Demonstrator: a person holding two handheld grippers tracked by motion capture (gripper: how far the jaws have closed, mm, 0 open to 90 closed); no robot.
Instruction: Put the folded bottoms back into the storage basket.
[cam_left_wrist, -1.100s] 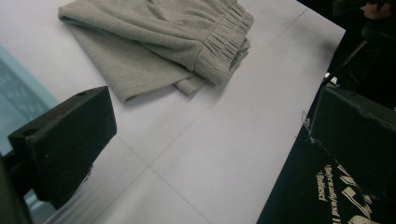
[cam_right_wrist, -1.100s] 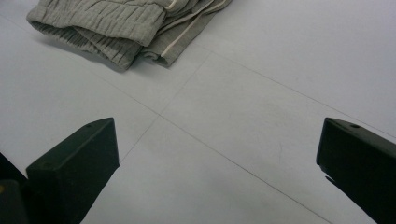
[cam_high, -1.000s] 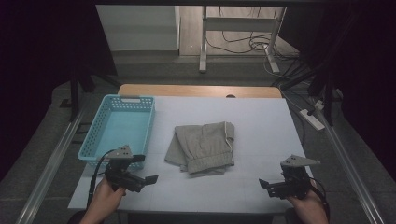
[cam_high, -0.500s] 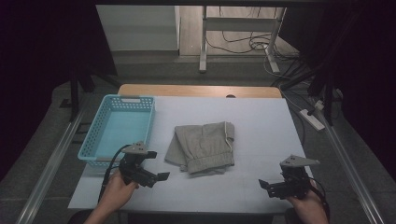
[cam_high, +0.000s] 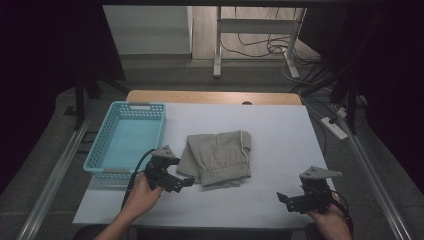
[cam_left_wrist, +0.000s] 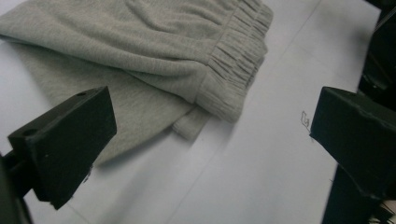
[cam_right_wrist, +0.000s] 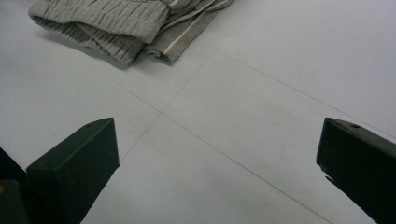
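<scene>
The table (cam_high: 280, 130) has a white top; a strip of bare wood shows along its far edge. Thin straight seam lines cross the white surface. A light blue perforated basket (cam_high: 102, 145) stands at the far left corner, its long side parallel to the left edge. A folded grey garment (cam_high: 220, 155) with a gathered elastic waistband lies flat near the centre, just beside the basket and nearer the near edge than the far edge.
</scene>
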